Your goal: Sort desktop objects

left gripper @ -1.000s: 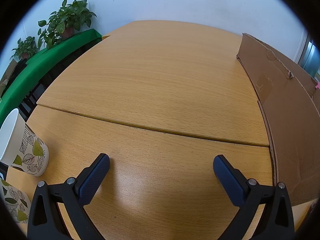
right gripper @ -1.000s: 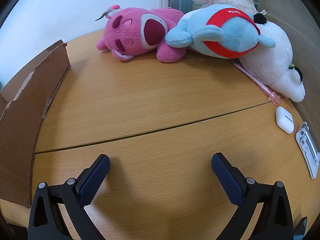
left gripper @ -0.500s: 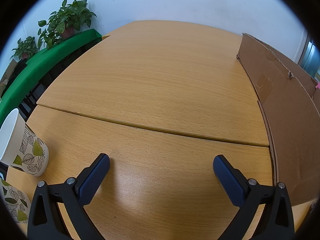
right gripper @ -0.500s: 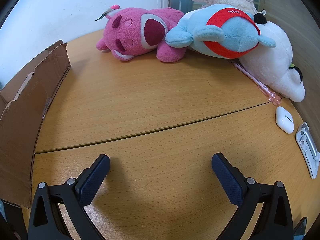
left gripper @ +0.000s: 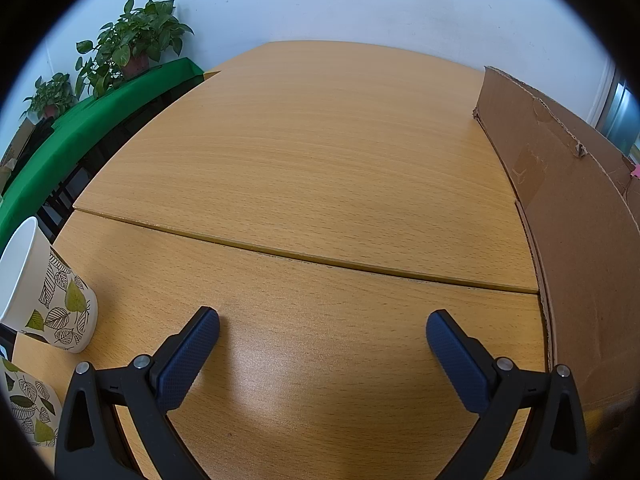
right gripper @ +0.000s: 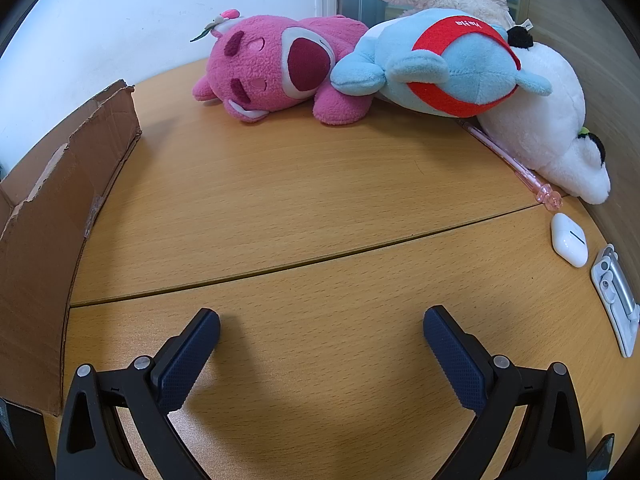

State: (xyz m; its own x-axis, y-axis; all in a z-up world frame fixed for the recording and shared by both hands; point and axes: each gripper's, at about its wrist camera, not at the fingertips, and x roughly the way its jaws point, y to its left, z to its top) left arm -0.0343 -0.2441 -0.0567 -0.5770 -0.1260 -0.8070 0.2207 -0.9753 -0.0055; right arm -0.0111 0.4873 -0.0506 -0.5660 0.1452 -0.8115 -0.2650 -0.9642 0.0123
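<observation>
In the right wrist view a pink plush bear (right gripper: 276, 70), a blue plush with a red band (right gripper: 444, 68) and a white plush (right gripper: 548, 132) lie at the table's far side. A pink pen (right gripper: 516, 164), a white earbud case (right gripper: 569, 240) and a white-grey clip device (right gripper: 616, 300) lie at the right. My right gripper (right gripper: 320, 332) is open and empty over bare wood. In the left wrist view my left gripper (left gripper: 322, 334) is open and empty, with a leaf-patterned paper cup (left gripper: 48, 292) to its left and another cup (left gripper: 28, 408) at the lower left.
A brown cardboard box stands between the two grippers, at the right of the left wrist view (left gripper: 576, 216) and the left of the right wrist view (right gripper: 48, 208). A seam crosses the wooden table (left gripper: 320, 160). Potted plants (left gripper: 132, 44) on a green-covered bench stand beyond the left edge.
</observation>
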